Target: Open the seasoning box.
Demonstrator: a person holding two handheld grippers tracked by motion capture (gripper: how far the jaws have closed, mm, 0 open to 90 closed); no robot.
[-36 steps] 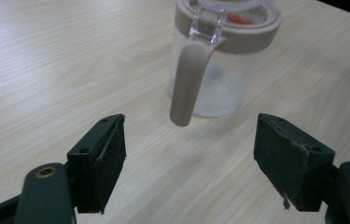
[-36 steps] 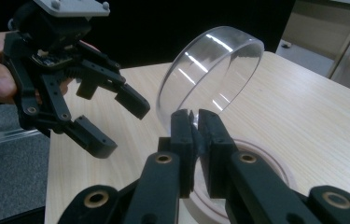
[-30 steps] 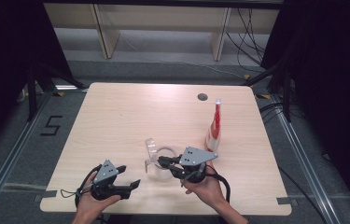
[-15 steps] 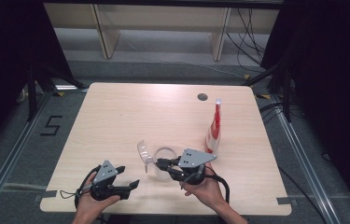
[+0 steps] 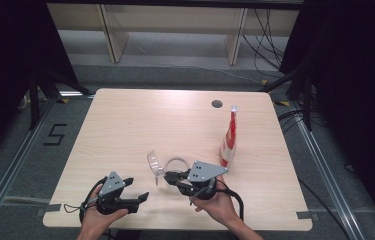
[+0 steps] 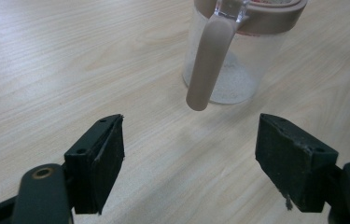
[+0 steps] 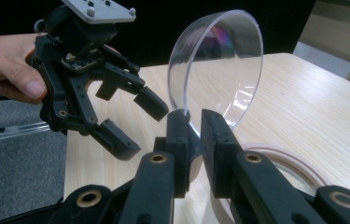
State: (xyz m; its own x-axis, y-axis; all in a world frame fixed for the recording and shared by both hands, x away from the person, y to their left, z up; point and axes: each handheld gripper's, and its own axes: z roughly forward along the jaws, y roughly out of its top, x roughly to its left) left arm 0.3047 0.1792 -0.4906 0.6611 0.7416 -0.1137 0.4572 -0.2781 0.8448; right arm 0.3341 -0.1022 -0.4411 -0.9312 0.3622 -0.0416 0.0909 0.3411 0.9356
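Lid (image 7: 219, 70) of clear plastic, round and slightly domed, glassy with pale reflections across its face. Stands on edge in the upper middle of the right gripper view, pinched at its lower rim by the right gripper (image 7: 193, 119), jaws drawn narrow and pressing on both faces. Shows from the high view as a small see-through curve, lid (image 5: 153, 162) just left of centre in the lower half of the frame, raised off the table (image 5: 125, 125) at the tip of the right gripper (image 5: 167, 176).

Just beside it, at the lower right of the right gripper view, the taupe rim of a jug (image 7: 294, 163). Fills the top centre of the left gripper view as a clear-walled jug (image 6: 228, 70) with a taupe band and a long taupe handle (image 6: 210, 56) hanging free at its lower end.

Left gripper (image 6: 191, 135) spread wide, pads bare, bare wood between them; held low at the lower left, left gripper (image 5: 136, 189), apart from the lid.

Red-and-white bottle (image 5: 229, 137) upright, right of centre.
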